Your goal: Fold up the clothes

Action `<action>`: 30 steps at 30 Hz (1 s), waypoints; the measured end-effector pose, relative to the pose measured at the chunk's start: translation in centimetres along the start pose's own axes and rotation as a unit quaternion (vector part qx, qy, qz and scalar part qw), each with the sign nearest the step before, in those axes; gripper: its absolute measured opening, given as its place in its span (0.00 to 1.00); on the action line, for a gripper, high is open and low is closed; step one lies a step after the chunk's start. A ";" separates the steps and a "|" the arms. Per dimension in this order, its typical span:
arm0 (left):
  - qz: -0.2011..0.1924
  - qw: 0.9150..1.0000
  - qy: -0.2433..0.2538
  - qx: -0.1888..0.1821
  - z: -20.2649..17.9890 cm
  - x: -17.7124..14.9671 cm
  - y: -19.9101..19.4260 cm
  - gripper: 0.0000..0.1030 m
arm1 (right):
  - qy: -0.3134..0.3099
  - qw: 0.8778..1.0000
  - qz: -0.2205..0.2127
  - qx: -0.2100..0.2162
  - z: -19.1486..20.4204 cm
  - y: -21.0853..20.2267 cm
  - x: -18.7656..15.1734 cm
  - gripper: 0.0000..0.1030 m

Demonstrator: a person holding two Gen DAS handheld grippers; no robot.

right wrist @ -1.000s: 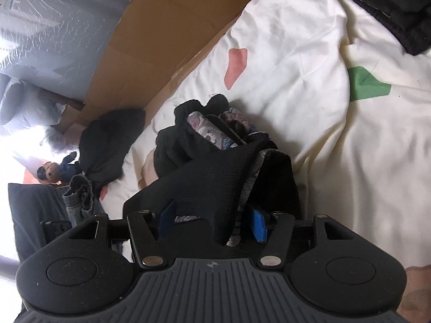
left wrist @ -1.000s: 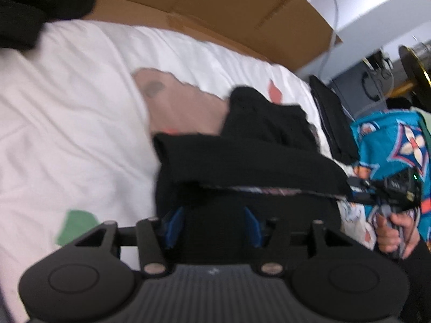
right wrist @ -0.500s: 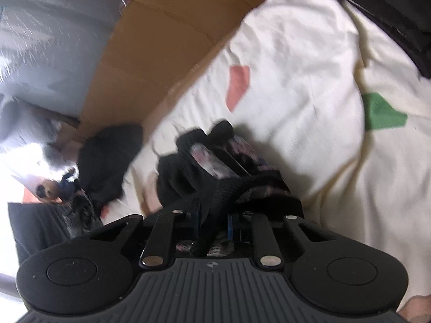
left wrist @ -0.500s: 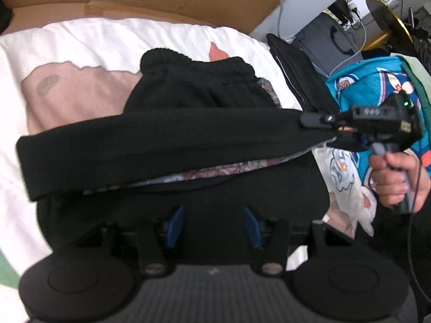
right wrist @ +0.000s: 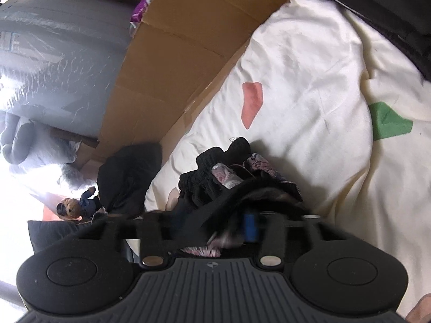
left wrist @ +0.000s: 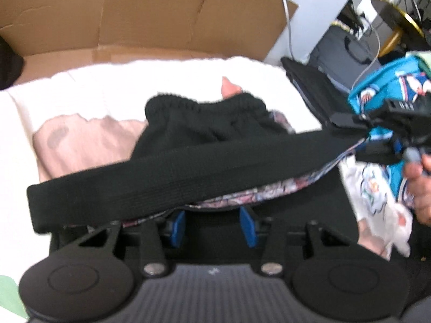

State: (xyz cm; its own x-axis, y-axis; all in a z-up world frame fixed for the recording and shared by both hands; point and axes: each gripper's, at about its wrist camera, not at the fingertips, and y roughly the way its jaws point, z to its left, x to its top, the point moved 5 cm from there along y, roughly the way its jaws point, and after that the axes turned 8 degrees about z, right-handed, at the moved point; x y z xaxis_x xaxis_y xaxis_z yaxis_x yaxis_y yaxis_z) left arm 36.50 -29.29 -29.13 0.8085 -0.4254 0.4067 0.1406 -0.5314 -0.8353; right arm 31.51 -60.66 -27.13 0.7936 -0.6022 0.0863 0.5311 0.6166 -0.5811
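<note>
Left hand-held gripper [left wrist: 212, 222]: fingertips buried under black garment [left wrist: 172, 167], grip unreadable; jaws closing, cloth between. Right hand-held gripper [right wrist: 215, 224]: motion-blurred, left finger hidden behind cloth; jaws opening, cloth between. Hand [left wrist: 420, 183] cut by right edge. Small doll figure [right wrist: 71, 207] too small to identify. Garment type unclear.

A lived-in bedroom at home

A white patterned duvet [right wrist: 323, 67] is spreading ahead of the tool, flattened cardboard [left wrist: 107, 13] is leaning beyond it, and a stuffed toy [right wrist: 70, 207] is lying off to its left.
</note>
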 end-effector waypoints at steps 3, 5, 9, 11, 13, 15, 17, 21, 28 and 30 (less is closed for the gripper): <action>-0.005 1.000 0.002 0.006 0.6 0.9 -0.5 0.45 | -0.010 1.000 0.003 0.009 0.4 -0.6 -0.1 0.61; -0.007 1.000 0.004 0.012 1.0 1.6 -0.7 0.45 | -0.011 1.000 -0.001 0.017 0.5 -1.1 -0.3 0.62; -0.025 0.999 0.003 0.020 1.3 3.6 -0.5 0.45 | -0.015 0.999 -0.005 0.027 0.7 -1.8 -0.8 0.62; -0.031 0.999 0.000 0.022 1.4 4.8 -0.1 0.45 | -0.019 0.999 -0.004 0.028 0.8 -2.0 -1.0 0.62; -0.034 0.999 -0.001 0.028 1.4 5.9 0.5 0.45 | -0.024 0.999 -0.003 0.029 0.9 -2.1 -1.2 0.62; -0.039 0.999 -0.001 0.034 1.5 6.7 0.8 0.45 | -0.026 0.999 -0.007 0.033 1.1 -2.2 -1.2 0.62; -0.046 0.998 -0.004 0.038 1.8 7.4 0.9 0.45 | -0.025 0.999 -0.018 0.042 1.3 -2.6 -1.1 0.62; -0.057 0.997 -0.019 0.045 2.9 8.2 0.3 0.45 | -0.020 0.997 -0.045 0.056 1.4 -3.6 -0.6 0.62; -0.050 0.997 -0.011 0.052 4.3 7.4 -1.4 0.45 | -0.015 0.998 -0.045 0.047 0.4 -4.4 -1.1 0.62; -0.039 0.998 -0.003 0.058 4.8 6.7 -1.6 0.45 | -0.010 0.998 -0.040 0.041 -0.3 -4.5 -1.5 0.62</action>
State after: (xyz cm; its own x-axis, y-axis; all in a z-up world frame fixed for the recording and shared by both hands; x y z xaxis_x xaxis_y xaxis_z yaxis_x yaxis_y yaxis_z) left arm 44.40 -27.80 -26.82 0.7953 -0.3815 0.4711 0.2693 -0.4739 -0.8384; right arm 27.82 -62.64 -24.90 0.7534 -0.6409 0.1466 0.6144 0.6069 -0.5042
